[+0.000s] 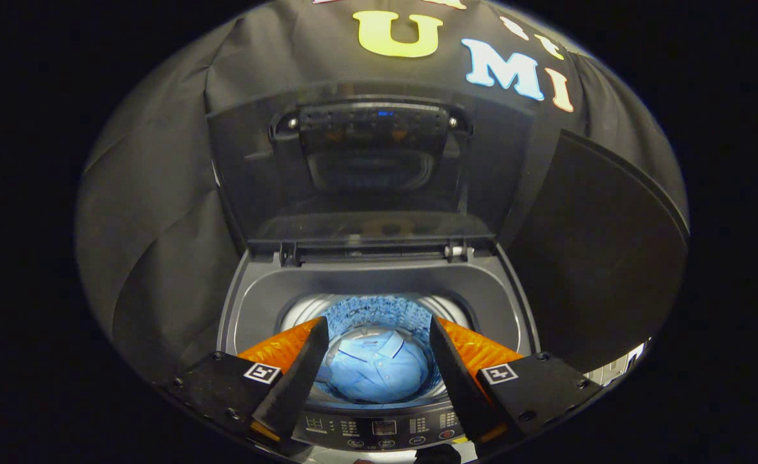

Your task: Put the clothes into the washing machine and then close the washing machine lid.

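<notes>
Shirt (379, 370), light blue with a collar, lying crumpled at the bottom of the washing machine (379, 283) drum. Lid (369, 167) standing upright at the far side, fully raised. Gripper (379, 335) hovering above the opening, fingers spread wide, holding nothing. Control panel (379, 428) along the near edge, below the fingers.

Top-loading washing machine (379, 283), grey top deck, carries everything here. Lid (366, 167) hinged at the rear of the deck, standing upright, drum open. Inside the drum (440, 306): a light blue collared shirt (379, 370), folded loosely, resting on the drum floor. Control panel (379, 428) runs along the deck's front edge, nearer than the drum. Gripper (376, 338) fingers spread apart above the drum mouth, holding nothing.
</notes>
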{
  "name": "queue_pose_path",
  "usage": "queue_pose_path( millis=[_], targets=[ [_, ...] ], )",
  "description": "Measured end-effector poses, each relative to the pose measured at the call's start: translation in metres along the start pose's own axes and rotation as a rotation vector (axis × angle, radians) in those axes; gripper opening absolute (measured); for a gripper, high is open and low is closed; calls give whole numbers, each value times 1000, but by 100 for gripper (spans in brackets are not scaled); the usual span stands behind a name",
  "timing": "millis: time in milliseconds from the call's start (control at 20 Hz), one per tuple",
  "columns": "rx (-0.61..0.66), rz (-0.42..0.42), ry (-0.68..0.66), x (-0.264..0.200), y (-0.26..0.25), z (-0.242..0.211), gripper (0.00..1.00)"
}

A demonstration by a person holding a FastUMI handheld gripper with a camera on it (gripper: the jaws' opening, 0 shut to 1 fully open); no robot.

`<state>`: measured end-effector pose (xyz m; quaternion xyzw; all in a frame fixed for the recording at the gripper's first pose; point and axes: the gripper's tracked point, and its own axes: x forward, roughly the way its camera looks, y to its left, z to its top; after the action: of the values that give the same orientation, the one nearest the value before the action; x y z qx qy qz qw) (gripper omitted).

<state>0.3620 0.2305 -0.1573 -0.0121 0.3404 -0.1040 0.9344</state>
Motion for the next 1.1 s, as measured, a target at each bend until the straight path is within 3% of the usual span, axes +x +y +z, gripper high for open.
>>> queue_pose_path(
  millis=[500, 1100],
  targets=[
    [-24, -38, -325, -43, -6, 115, 97],
    [-64, -53, -474, -32, 6, 205, 98]
  ],
)
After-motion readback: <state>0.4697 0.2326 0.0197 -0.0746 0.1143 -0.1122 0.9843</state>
